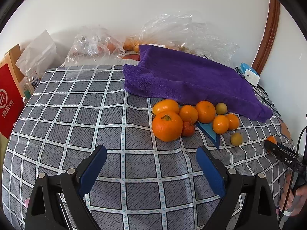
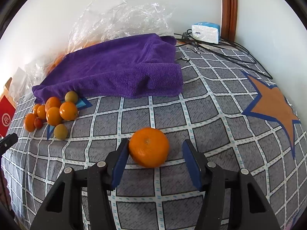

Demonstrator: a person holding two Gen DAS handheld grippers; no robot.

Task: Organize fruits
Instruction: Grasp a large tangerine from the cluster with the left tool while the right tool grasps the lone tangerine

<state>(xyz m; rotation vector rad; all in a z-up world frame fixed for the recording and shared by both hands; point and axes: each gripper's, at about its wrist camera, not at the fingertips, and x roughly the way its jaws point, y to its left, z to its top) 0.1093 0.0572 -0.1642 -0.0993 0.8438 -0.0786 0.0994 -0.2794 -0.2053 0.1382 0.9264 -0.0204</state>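
My right gripper (image 2: 155,149) points down at a lone orange (image 2: 149,147) that lies on the grey checked cloth (image 2: 172,103), well apart from the other fruit; its left pad touches the orange's side, while a gap separates the right pad from the fruit, so the jaws are spread around it and not pinching. My left gripper (image 1: 151,157) hangs with its jaws spread wide and nothing between them, above bare cloth just short of the fruit cluster (image 1: 191,118). That cluster, oranges of several sizes with two small yellow-green fruits and one small red one, sits against the near edge of the purple towel (image 1: 188,76). Crumpled clear plastic bags (image 1: 188,30) lie at the far edge by the wall, and a tissue pack (image 2: 206,31) with black cables lies in the far right corner.
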